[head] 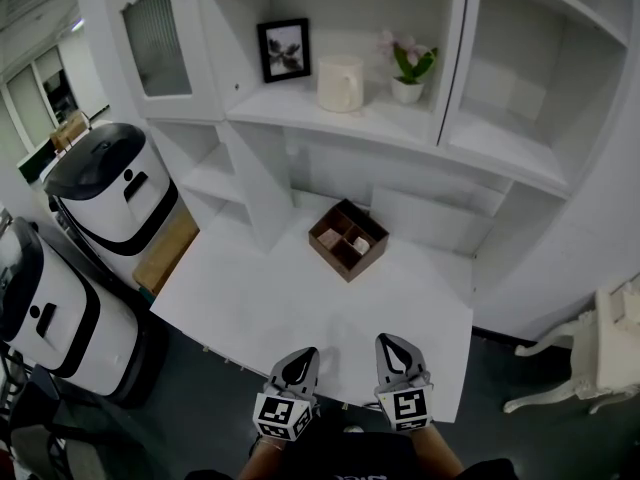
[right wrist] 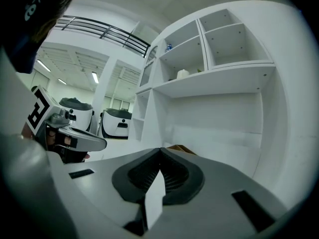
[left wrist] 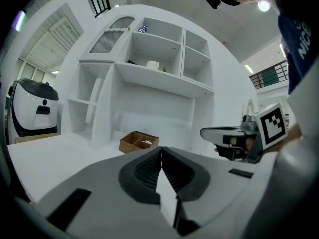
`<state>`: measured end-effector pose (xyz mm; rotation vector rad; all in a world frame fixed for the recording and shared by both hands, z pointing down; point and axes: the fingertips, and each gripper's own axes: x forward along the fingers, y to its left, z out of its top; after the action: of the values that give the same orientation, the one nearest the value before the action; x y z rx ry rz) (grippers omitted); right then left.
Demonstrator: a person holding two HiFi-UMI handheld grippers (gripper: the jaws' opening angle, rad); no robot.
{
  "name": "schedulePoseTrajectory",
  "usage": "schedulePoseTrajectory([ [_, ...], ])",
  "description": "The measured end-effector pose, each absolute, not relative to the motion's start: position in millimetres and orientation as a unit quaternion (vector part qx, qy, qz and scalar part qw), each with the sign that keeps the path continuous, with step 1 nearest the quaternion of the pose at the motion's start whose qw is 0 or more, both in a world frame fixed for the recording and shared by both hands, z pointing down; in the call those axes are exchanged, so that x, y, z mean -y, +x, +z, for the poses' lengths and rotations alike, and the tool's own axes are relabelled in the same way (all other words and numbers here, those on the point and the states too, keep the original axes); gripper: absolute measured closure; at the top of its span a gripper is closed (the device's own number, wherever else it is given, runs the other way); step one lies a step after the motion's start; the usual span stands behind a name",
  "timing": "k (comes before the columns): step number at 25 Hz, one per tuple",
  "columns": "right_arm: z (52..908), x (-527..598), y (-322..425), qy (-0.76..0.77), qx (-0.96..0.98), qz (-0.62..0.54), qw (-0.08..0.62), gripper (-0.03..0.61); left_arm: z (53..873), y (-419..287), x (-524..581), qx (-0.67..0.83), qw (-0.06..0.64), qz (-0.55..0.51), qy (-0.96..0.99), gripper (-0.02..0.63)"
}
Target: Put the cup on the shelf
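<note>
A cream cup [head: 340, 82] stands upright on the white shelf [head: 300, 111], between a black picture frame [head: 283, 48] and a small potted flower [head: 408, 71]. The same cup [left wrist: 152, 64] shows far off in the left gripper view and as a small cup [right wrist: 183, 74] in the right gripper view. My left gripper [head: 303, 356] and right gripper [head: 389, 344] hang side by side over the table's near edge, well short of the shelf. Both are shut with nothing between their jaws. The left gripper [left wrist: 160, 153] has its tips touching, and so does the right gripper [right wrist: 160, 152].
A brown wooden box [head: 347, 239] with compartments sits on the white table [head: 250, 308] under the shelf. Two white-and-black machines [head: 110, 196] stand at the left. A white chair [head: 590, 368] stands at the right. Shelf uprights and a glass-door cabinet [head: 150, 38] frame the shelf.
</note>
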<state>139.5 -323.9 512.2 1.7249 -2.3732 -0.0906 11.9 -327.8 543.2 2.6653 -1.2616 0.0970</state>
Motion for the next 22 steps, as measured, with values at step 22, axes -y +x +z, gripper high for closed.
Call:
schedulePoseTrajectory([
  [22, 530.8, 339.7, 138.9, 0.592, 0.794, -0.020, 0.140, 0.571, 554.1, 5.9, 342.6, 0.421, 0.099, 0.052, 0.900, 0.611],
])
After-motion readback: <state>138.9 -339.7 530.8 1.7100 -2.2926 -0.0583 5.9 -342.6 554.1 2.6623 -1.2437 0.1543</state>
